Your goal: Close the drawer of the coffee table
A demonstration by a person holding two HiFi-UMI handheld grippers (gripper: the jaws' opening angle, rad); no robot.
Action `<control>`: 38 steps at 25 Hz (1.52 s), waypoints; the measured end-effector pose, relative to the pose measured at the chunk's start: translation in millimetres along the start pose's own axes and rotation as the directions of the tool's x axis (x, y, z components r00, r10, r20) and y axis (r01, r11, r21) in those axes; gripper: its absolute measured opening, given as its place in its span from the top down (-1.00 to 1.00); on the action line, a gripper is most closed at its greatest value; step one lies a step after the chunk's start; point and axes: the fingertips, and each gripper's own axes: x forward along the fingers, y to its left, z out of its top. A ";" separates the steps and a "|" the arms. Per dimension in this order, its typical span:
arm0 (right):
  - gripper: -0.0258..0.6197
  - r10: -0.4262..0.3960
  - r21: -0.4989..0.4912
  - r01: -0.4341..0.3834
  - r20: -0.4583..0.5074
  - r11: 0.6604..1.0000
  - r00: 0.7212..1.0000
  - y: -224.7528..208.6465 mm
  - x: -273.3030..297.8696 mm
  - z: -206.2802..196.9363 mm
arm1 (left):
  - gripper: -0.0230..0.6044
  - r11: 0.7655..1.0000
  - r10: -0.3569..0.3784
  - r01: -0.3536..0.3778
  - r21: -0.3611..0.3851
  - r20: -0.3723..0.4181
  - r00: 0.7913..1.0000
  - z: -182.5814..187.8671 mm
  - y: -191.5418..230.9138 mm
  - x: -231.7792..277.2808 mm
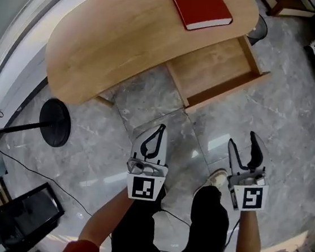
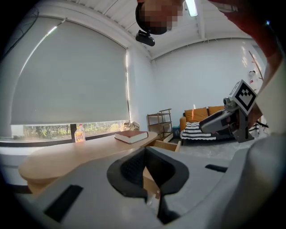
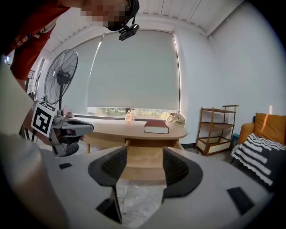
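The table (image 1: 117,38) fills the far side of the room from where the person stands, a long oval of pale wood with a book (image 1: 198,5) lying on its surface. Its drawer (image 1: 216,64) hangs out from under the near edge, pulled well open and empty as far as I can see. Its front panel faces the person and runs slantwise across the floor (image 1: 149,101). To shut, it has to slide away from the person and back under the surface, square to that panel.

Both grippers are held low over the floor, short of the drawer and touching nothing. The right gripper (image 1: 242,140) has its jaws spread wide with nothing between them. Its own view frames the middle of the front panel straight ahead. The left gripper (image 1: 161,130) has its jaws pressed together, empty, and sits off the panel's left end, so the drawer lies ahead and to its right. I'd say the right one is better lined up for the push.
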 end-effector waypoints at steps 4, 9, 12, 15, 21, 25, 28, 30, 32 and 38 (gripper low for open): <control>0.19 0.005 -0.040 -0.003 0.051 0.999 0.999 -5.0 27.5 -66.1 | 0.90 1.000 0.000 -0.001 0.014 0.100 0.995 -60.0 -16.4 18.3; 0.18 0.027 -0.074 -0.020 0.100 0.997 0.995 -12.8 73.6 -144.1 | 0.90 0.998 -0.057 0.055 0.019 0.130 0.990 -140.2 -30.9 54.1; 0.18 0.047 -0.106 -0.032 0.138 0.994 0.989 -8.0 90.0 -172.1 | 0.90 0.999 -0.053 0.054 0.000 0.151 0.987 -177.0 -34.7 67.8; 0.18 0.079 -0.104 -0.061 0.169 0.993 0.982 2.7 103.9 -185.4 | 0.90 0.999 -0.051 0.049 0.012 0.177 0.983 -197.5 -35.0 79.1; 0.18 0.109 -0.060 -0.100 0.175 0.993 0.978 15.0 114.6 -203.9 | 0.90 0.999 -0.013 0.021 -0.032 0.218 0.976 -210.4 -32.4 92.2; 0.18 0.079 0.031 -0.085 0.149 0.996 0.986 5.4 117.1 -220.3 | 0.90 0.998 -0.014 0.028 -0.058 0.218 0.976 -216.8 -35.7 94.9; 0.18 0.082 0.031 -0.087 0.139 0.996 0.987 6.1 122.5 -226.0 | 0.90 0.998 -0.008 0.022 -0.065 0.207 0.978 -223.6 -35.6 97.9; 0.18 0.083 0.027 -0.088 0.144 0.996 0.986 6.0 126.3 -226.2 | 0.90 0.998 -0.003 0.016 -0.061 0.200 0.980 -228.0 -34.1 101.9; 0.18 0.085 0.036 -0.091 0.150 0.995 0.985 5.1 129.5 -225.3 | 0.90 0.997 0.012 0.003 -0.073 0.200 0.980 -230.1 -29.8 104.6; 0.18 0.078 0.041 -0.085 0.160 0.996 0.984 2.0 131.2 -224.7 | 0.90 0.997 0.031 -0.015 -0.074 0.221 0.975 -227.8 -28.5 103.0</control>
